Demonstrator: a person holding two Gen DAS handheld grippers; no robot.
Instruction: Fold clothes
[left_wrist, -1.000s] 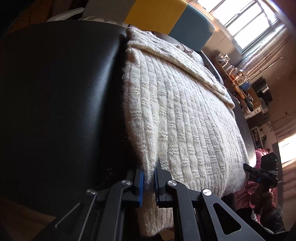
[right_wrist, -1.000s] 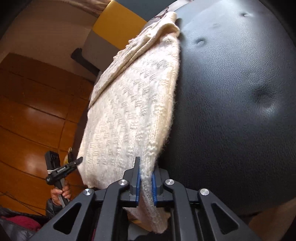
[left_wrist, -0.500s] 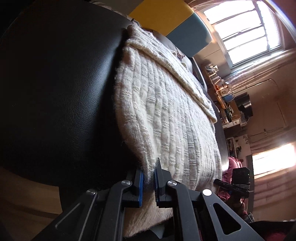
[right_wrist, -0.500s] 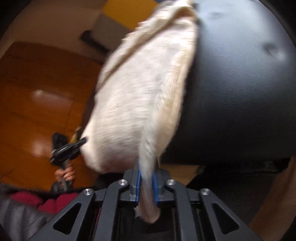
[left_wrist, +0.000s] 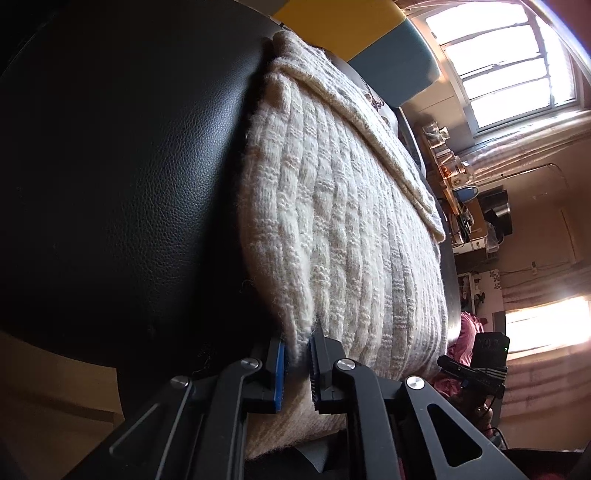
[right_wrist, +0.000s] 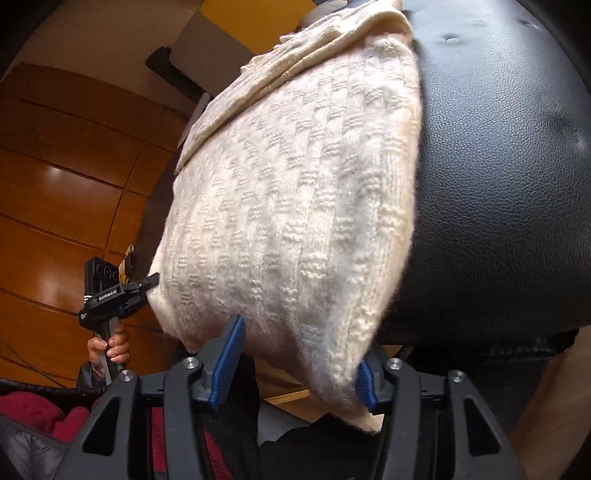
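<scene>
The left gripper (left_wrist: 295, 350) is pinching the near hem of a cream knitted sweater (left_wrist: 351, 229), its blue pads (left_wrist: 279, 369) pressed together on the knit at the sweater's left side edge. The sweater lies folded on a black leather cushion (left_wrist: 122, 184), reaching from the cushion's near edge, where its hem hangs over, to the far edge, where a folded sleeve (left_wrist: 369, 118) crosses it. In the right wrist view, a hand (right_wrist: 110, 341) grips the left tool's handle beyond the cushion's left edge, above the wooden floor (right_wrist: 66, 166). The right gripper (right_wrist: 299, 363) is spread wide, its fingers (right_wrist: 229, 354) apart on either side of the sweater's hanging right-hand corner.
</scene>
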